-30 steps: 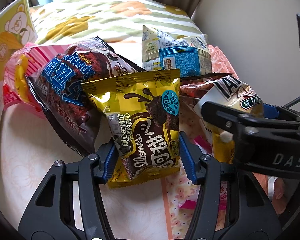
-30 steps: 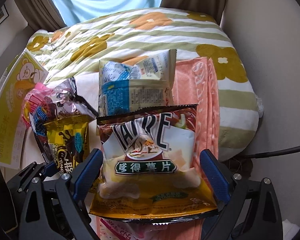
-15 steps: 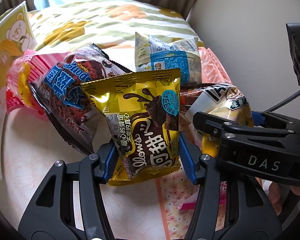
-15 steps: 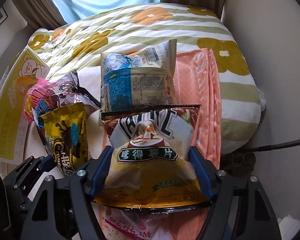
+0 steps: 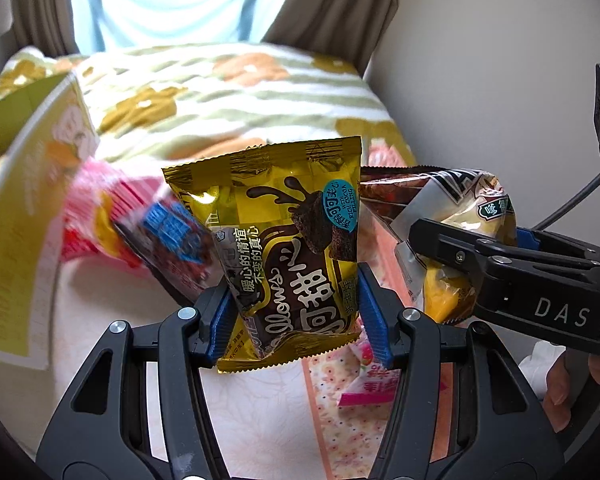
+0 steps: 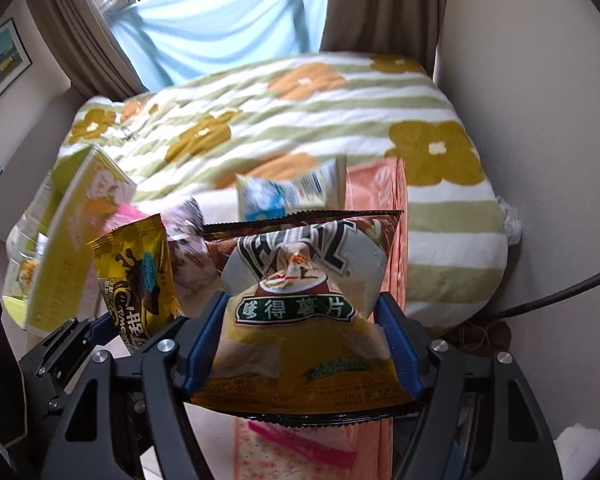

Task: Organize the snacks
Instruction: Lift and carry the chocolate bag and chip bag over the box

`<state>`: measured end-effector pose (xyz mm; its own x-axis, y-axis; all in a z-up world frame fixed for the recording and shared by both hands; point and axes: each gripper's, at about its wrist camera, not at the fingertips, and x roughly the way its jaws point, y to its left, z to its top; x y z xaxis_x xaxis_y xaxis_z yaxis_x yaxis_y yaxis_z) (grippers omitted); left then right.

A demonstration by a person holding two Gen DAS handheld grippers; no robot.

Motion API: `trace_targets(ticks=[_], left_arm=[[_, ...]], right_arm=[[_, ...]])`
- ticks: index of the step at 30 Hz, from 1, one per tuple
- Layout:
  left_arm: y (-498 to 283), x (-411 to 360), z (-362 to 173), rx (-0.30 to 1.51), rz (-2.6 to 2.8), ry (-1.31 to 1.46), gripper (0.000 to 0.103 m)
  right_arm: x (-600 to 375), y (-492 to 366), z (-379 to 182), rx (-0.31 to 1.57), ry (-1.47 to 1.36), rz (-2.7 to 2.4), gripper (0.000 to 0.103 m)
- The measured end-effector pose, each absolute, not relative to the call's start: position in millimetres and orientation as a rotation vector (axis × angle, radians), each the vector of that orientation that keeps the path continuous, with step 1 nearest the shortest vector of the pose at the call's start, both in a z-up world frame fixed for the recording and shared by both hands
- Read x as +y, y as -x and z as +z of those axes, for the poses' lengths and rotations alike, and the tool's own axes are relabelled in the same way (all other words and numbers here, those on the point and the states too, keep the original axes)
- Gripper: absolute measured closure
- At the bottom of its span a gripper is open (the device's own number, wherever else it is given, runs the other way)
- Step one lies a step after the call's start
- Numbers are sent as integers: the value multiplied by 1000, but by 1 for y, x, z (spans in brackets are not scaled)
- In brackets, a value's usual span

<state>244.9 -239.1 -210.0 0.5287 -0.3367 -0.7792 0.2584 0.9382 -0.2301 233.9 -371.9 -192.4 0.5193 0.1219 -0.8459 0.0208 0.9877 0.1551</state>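
While both bags hang lifted above the bed (image 6: 340, 96), the flowered blanket serves as the landmark behind everything. Farthest left of it leans a yellow-green box (image 5: 24, 216) printed with a bear, and just right of that lies a blurred heap of pink and blue-lettered packets (image 5: 140, 232) on the pale cloth. Next comes the left gripper (image 5: 296, 312), its blue pads pressed against the two side edges of a gold chocolate snack bag (image 5: 284, 240), which stands upright between them, clear of the heap. Right of that, the right gripper (image 6: 300, 344) is closed in the same way on a brown and white chip bag (image 6: 300, 300), held upright over an orange towel (image 6: 380, 200) at the blanket's near edge. Beyond the chip bag, a blue and white packet (image 6: 288, 192) rests against the blanket.
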Motion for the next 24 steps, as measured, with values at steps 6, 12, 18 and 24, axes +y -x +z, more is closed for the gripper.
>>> trace_targets(ticks=[6, 12, 18, 24], left_arm=[[-237, -209, -160, 872, -313, 119, 52], [-240, -156, -126, 809, -222, 162, 52], [-252, -82, -104, 774, -144, 209, 52], [-277, 0, -93, 778, -100, 214, 52]], right_arm=[[-358, -230, -153, 947, -142, 118, 34], [-326, -236, -119, 877, -119, 181, 34], [-274, -245, -91, 815, -90, 248, 34], [-213, -263, -80, 791, -93, 282, 34]])
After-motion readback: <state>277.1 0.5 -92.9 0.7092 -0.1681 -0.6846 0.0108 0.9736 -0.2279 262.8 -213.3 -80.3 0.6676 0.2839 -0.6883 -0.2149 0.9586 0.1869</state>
